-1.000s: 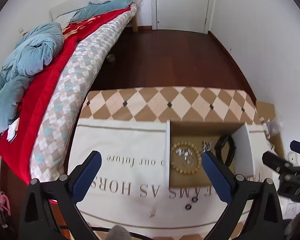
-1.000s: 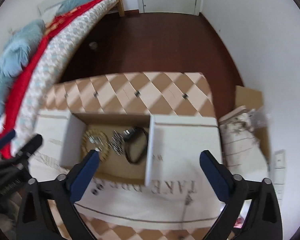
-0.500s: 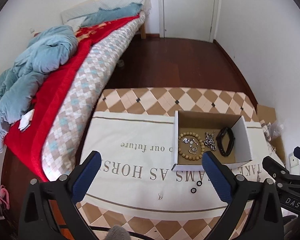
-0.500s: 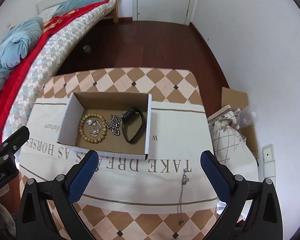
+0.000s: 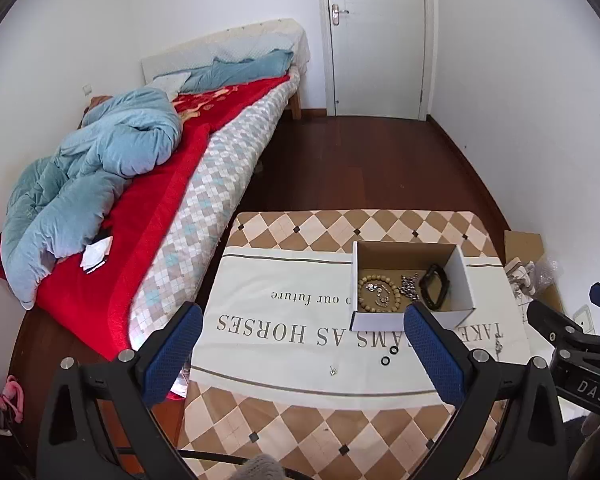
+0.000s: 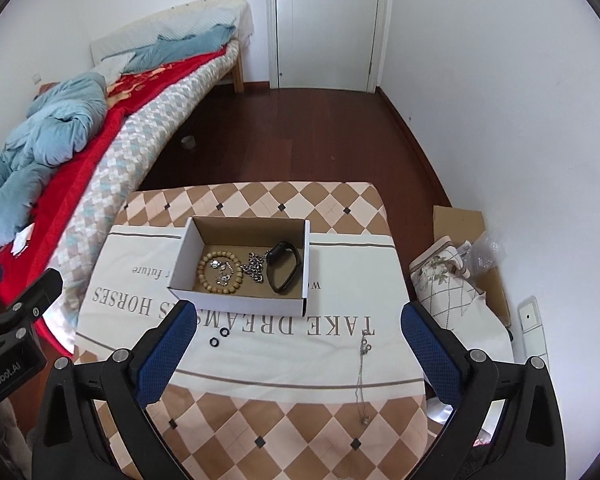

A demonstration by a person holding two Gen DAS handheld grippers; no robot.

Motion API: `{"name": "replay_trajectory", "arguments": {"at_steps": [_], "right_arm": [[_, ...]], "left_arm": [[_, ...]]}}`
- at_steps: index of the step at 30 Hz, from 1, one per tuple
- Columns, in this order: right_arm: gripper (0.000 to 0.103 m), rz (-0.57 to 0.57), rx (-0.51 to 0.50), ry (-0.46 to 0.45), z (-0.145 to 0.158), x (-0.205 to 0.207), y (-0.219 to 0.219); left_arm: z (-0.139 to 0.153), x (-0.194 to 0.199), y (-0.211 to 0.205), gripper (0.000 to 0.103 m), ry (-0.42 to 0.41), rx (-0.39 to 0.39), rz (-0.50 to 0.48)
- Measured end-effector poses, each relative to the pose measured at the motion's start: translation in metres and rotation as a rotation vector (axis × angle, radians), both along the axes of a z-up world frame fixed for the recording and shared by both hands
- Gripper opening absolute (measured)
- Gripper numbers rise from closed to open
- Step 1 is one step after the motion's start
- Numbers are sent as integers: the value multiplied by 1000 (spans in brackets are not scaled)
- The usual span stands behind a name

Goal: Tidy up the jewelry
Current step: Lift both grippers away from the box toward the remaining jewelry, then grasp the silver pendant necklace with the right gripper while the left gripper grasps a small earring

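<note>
An open cardboard box [image 6: 244, 304] [image 5: 376, 320] sits on a white cloth with printed words [image 6: 340, 356]. It holds a wooden bead bracelet [image 6: 219, 272], a silver chain [image 6: 254, 270] and a black band [image 6: 285, 266]. Two black rings [image 6: 219, 337] [image 5: 390, 355] lie on the cloth in front of the box. A thin silver necklace [image 6: 363, 376] lies at the cloth's right front. A small silver piece [image 5: 333, 370] lies on the cloth. My left gripper [image 5: 300, 336] and right gripper [image 6: 300, 336] are both open, empty, and held high above the table's near edge.
The checkered table [image 6: 284, 200] stands beside a bed with a red blanket [image 5: 140, 208] and blue duvet on the left. A cardboard box with a floral bag [image 6: 448, 276] lies on the floor at the right. A white door [image 6: 324, 20] is at the far wall.
Both grippers have pulled back and up from close over the box; the whole table and room now show. Both stayed open.
</note>
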State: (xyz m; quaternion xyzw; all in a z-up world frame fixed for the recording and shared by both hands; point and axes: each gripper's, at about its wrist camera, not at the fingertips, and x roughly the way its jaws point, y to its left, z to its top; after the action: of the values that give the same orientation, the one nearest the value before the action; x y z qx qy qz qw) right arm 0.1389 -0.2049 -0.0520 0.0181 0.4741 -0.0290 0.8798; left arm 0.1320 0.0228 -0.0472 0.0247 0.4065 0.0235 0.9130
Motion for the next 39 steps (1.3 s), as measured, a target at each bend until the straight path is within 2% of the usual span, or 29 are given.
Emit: {"name": "replay_trajectory", "arguments": {"at_steps": [6, 8, 12, 15, 17, 18, 19, 21, 27, 31, 35, 38, 39], "right_arm": [[103, 4, 6, -39, 19, -26, 0], [103, 7, 19, -48, 26, -34, 0], [103, 9, 107, -78, 30, -47, -9], [103, -49, 152, -67, 20, -56, -29], [102, -129, 159, -44, 3, -63, -51], [95, -162, 172, -25, -8, -65, -64], [80, -196, 180, -2, -20, -65, -76], [69, -256, 184, 65, -47, -65, -99], [69, -289, 224, 246, -132, -60, -132], [69, -258, 179, 353, -184, -59, -120], [67, -237, 121, 401, -212, -59, -106], [39, -218, 57, 390, -218, -60, -95], [21, -209, 52, 377, -217, -60, -90]], "left_arm": [[20, -23, -1, 103, -43, 0, 8], [23, -28, -2, 103, -43, 25, 33], [19, -33, -3, 103, -60, 44, 75], [2, -31, -1, 103, -34, 32, 105], [-13, -28, -1, 103, -10, 23, 128], [-21, -26, -2, 103, -2, 21, 135], [-28, -25, -2, 103, 6, 22, 141], [-46, -21, -7, 103, 30, 33, 149], [-98, -5, -18, 103, 119, 89, 158], [-133, 5, -24, 103, 189, 122, 143], [-159, 8, -22, 103, 252, 128, 126], [-175, 11, -14, 102, 315, 94, 132], [-179, 11, -11, 102, 331, 82, 134]]}}
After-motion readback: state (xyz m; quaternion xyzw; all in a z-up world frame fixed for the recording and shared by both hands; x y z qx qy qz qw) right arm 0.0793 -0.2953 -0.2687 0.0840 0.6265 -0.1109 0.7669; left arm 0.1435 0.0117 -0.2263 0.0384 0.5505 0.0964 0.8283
